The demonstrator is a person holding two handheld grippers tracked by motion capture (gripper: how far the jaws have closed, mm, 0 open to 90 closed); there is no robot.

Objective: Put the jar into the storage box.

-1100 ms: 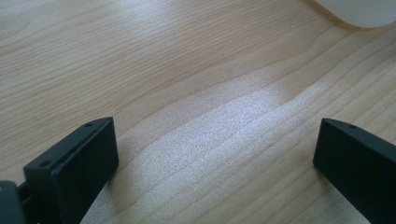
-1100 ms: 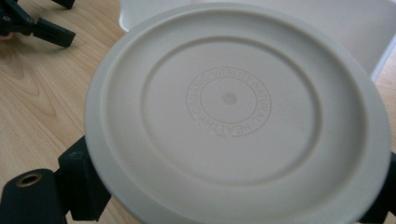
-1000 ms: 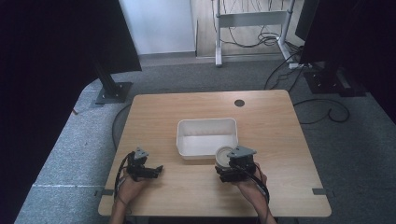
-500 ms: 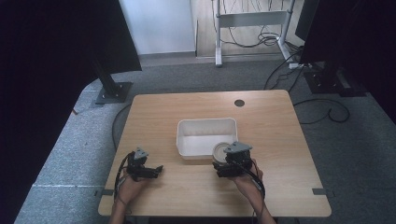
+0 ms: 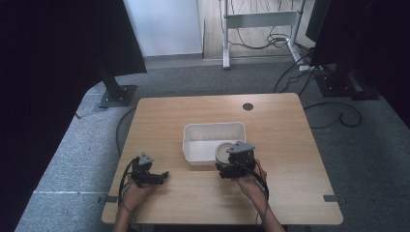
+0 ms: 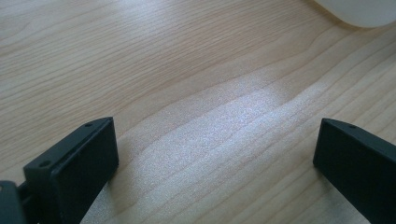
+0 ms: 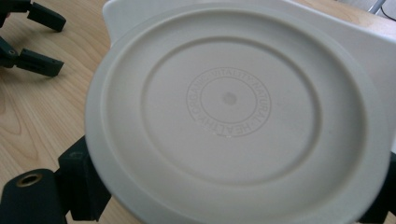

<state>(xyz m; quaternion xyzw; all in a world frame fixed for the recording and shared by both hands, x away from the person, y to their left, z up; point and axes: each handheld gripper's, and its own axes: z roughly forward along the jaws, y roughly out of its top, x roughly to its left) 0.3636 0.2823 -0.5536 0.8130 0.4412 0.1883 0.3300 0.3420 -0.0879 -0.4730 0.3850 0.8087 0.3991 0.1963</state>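
A round white lid (image 7: 233,112) with embossed lettering at its middle is clamped between the jaws of my right gripper (image 7: 231,196). In the high view my right gripper (image 5: 232,166) holds that lid (image 5: 222,151) over the near right corner of a white rectangular tray (image 5: 212,126) at the table's middle. My left gripper (image 5: 163,176) rests low over the wood at the front left. Its jaws stand wide apart with bare wood between them (image 6: 215,154). A corner of the tray (image 6: 359,9) shows at the top right of the left gripper view.
The wooden table (image 5: 290,125) has a dark cable hole (image 5: 248,107) at the back. Black stands and cables sit on the grey floor beyond it. The left gripper (image 7: 28,37) shows far off on the wood in the right gripper view.
My right gripper has carried the lid a little left and away from the person, over the tray's near edge. The left gripper has stayed put.
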